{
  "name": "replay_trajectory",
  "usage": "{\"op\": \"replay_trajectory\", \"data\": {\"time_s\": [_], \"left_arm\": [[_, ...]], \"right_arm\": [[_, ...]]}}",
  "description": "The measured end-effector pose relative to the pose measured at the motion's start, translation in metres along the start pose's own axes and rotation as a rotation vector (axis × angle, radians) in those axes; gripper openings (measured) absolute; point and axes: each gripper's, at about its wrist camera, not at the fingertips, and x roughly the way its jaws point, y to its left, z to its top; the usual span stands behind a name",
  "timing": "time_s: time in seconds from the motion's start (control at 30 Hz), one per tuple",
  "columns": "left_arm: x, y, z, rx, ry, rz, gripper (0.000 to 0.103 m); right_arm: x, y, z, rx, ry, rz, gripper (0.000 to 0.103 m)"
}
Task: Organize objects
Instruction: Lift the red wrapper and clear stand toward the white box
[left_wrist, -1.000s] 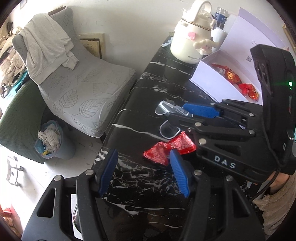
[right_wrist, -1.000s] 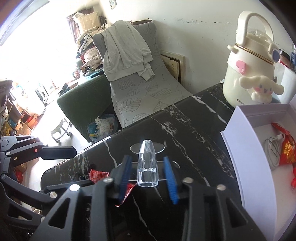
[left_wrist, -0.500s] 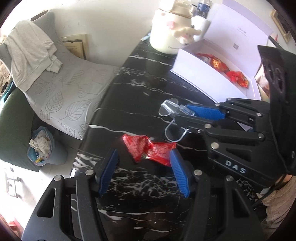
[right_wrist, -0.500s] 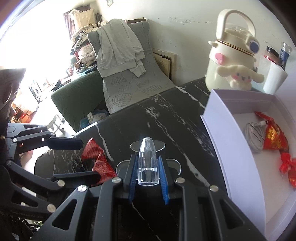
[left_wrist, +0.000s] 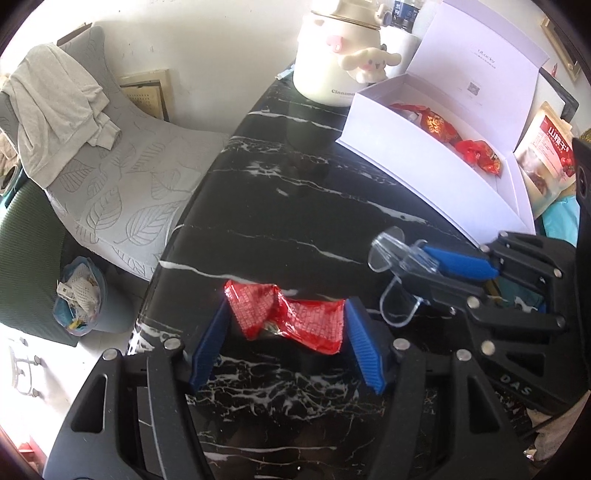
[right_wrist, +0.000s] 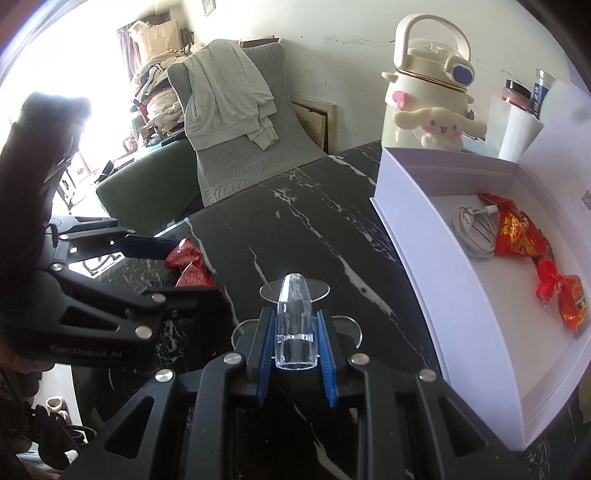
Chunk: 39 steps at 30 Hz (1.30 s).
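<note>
Nearest in the left wrist view: left gripper standing with blue pads wide apart, bracketing a crumpled red snack wrapper. Wrapper lying on the black marble table between the two pads, its edges reaching close to both; not possible to tell if touching. Seen also from the right wrist view, at far left, with the left gripper around the wrapper.

Just beside, to the right: right gripper with fingers drawn narrow, clamping a clear plastic piece, round flat disc at its front end. In the right wrist view, right gripper pressing both blue pads against the sides of the clear plastic piece, this one pointing forward, seemingly a little above the table.

Further on, at the right: open white box sitting on the table, lid standing up behind. Inside, lying on the floor of the box: a coiled white cable and red snack packets next to it.

Behind the box, near the wall: cream kettle with a cartoon dog figure on its front, standing upright at the table's back edge.

Beyond the table, lower: grey leaf-pattern chair with a pale garment hanging over its back, and a small bin full of rubbish on the floor.
</note>
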Motion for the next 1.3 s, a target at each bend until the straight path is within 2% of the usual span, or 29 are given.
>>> {"op": "replay_trajectory", "data": {"time_s": [0.13, 0.23, 0.47, 1.1, 1.13, 1.17, 1.23, 1.3], "left_arm": [[0.0, -0.001, -0.001, 0.018, -0.03, -0.007, 0.061], [0.0, -0.003, -0.002, 0.038, -0.05, 0.006, 0.052], [-0.009, -0.01, -0.008, 0.072, -0.066, -0.01, 0.044], [-0.035, -0.026, -0.057, 0.134, -0.031, -0.011, 0.044], [-0.035, -0.026, -0.058, 0.133, -0.033, -0.011, 0.045], [-0.035, -0.025, -0.058, 0.131, -0.031, -0.013, 0.045], [-0.03, -0.023, -0.058, 0.116, -0.012, -0.025, 0.045], [-0.029, -0.024, -0.059, 0.123, -0.024, -0.01, 0.045]], "right_arm": [[-0.003, 0.002, -0.005, 0.004, -0.002, -0.005, 0.023], [-0.004, 0.004, -0.009, 0.01, -0.003, -0.01, 0.023], [-0.009, 0.005, -0.015, 0.021, 0.0, -0.006, 0.023], [-0.033, 0.016, -0.05, 0.042, -0.008, 0.029, 0.023], [-0.033, 0.016, -0.052, 0.05, -0.013, 0.026, 0.029], [-0.033, 0.015, -0.053, 0.061, -0.018, 0.021, 0.04], [-0.033, 0.013, -0.055, 0.081, -0.028, 0.024, 0.048], [-0.035, 0.011, -0.057, 0.103, -0.04, 0.032, 0.048]]}}
